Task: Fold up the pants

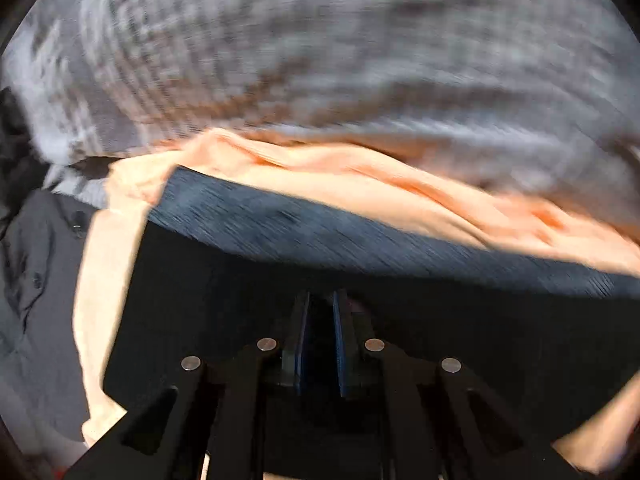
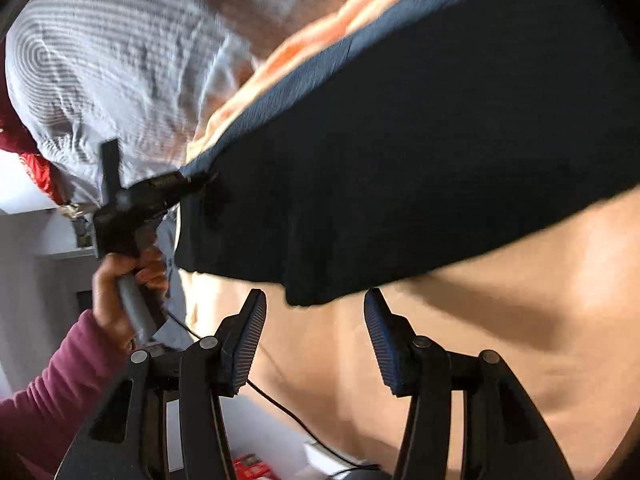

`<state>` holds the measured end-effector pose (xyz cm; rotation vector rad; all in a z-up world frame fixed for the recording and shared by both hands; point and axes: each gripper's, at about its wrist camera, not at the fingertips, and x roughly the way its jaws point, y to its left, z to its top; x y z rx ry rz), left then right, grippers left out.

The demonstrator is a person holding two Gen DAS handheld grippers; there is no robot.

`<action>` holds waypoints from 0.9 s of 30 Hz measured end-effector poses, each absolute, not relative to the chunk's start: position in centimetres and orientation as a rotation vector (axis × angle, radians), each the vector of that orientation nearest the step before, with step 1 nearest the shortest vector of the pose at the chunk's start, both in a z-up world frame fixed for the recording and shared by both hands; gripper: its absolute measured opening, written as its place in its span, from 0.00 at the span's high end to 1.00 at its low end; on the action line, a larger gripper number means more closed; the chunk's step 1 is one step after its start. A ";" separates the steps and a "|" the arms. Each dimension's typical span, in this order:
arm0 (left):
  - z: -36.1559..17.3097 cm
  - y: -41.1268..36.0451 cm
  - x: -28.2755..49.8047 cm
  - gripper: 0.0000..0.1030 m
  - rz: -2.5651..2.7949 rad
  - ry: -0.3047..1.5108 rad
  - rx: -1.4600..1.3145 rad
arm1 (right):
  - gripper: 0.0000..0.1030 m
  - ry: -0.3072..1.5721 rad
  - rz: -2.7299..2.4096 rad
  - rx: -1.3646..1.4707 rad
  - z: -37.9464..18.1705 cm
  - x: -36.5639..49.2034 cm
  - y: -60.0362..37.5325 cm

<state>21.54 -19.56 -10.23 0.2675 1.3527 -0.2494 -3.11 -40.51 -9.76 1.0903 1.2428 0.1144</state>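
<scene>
Dark navy pants [image 1: 320, 232] hang in the air and fill the lower half of the left wrist view. My left gripper [image 1: 320, 304] is shut on their fabric, with cloth bunched around its fingers. In the right wrist view the same pants [image 2: 420, 140] stretch from upper right to centre. My left gripper [image 2: 192, 180] pinches their left corner, held by a hand [image 2: 120, 280] in a maroon sleeve. My right gripper [image 2: 314, 294] stands open just under the pants' drooping lower corner. Its pads [image 2: 248, 340] do not press on the cloth.
A peach cloth [image 1: 360, 172] lies under the pants over striped grey-and-white bedding [image 1: 320, 40]. A dark grey shirt [image 1: 36, 264] lies at the left. In the right wrist view a black cable [image 2: 280, 404] runs below, and red items [image 2: 36, 168] sit at the far left.
</scene>
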 end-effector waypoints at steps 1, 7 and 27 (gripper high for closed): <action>-10.2 -20.0 20.6 0.88 -0.277 1.353 0.291 | 0.46 1.244 0.120 1.101 -10.3 -2.9 -40.0; -12.5 -20.0 17.7 0.88 -0.333 1.344 0.341 | 0.47 1.225 0.139 1.152 -13.3 -1.8 -36.2; -13.3 -17.4 19.0 0.88 -0.370 1.336 0.436 | 0.91 1.283 0.168 1.147 -13.3 -1.8 -35.8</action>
